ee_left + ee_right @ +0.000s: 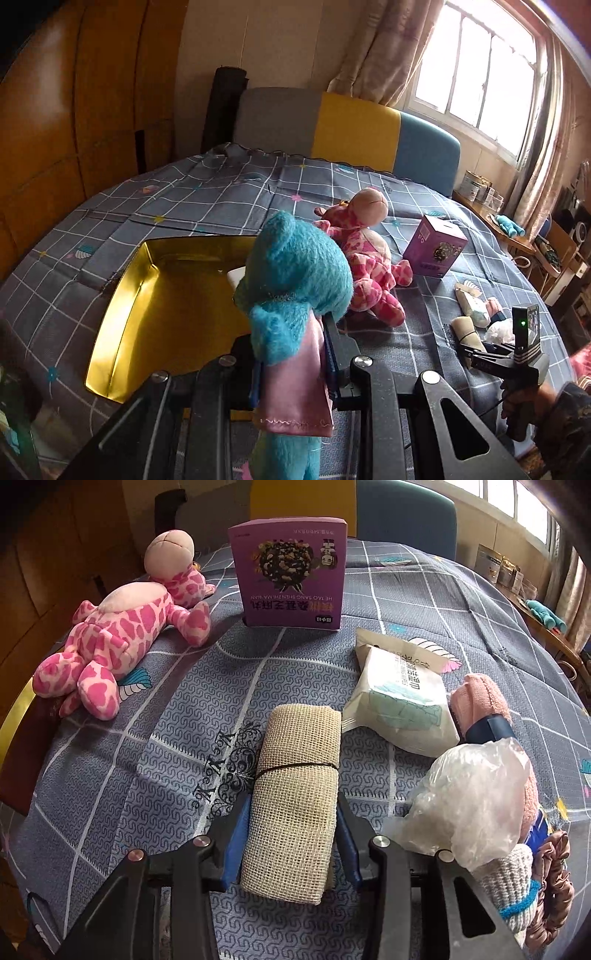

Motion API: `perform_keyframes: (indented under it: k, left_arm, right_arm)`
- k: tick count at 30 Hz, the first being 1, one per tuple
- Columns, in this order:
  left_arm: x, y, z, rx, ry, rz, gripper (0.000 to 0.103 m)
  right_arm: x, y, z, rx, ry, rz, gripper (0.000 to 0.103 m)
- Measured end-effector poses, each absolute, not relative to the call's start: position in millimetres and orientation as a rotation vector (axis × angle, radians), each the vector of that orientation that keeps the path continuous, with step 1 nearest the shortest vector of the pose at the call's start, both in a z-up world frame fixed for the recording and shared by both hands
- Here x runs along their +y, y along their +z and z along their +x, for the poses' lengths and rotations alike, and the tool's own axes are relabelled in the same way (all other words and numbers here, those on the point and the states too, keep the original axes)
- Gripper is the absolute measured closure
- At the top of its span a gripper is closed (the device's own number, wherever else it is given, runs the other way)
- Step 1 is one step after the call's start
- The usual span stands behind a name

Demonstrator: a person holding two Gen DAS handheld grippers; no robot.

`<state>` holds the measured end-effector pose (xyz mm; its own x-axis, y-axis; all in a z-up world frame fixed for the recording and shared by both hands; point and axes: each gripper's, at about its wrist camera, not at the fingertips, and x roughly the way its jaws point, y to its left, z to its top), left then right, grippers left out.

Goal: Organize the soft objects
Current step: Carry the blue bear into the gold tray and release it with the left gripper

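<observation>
The blue plush toy (291,280) is squeezed tight in the left hand-held gripper (295,369) w/ the gold box (122,295) just ahead-left for dropping it in, & the tan mesh roll (295,801) is pinched in the right hand-held gripper (291,834), ready for lifting.

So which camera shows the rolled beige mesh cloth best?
The right wrist view: the rolled beige mesh cloth lies close and whole, between the right gripper pads, with its dark band visible. The left wrist view shows only a small, partly hidden piece far off on the bed.

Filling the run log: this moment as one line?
left gripper: shut on blue plush | right gripper: around mesh roll | gold box: open
</observation>
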<state>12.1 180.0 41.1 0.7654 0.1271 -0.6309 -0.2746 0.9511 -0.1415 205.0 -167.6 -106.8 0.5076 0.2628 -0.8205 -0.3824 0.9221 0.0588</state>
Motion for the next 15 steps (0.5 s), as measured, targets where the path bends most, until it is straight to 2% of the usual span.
perform_keyframes:
  k: [15]
  left_arm:
    - [208.2, 20.5, -9.0, 0.694, 0.293, -0.270, 0.077]
  right_arm:
    - [-164.4, -106.6, 192.8, 0.885, 0.346, -0.161, 0.060]
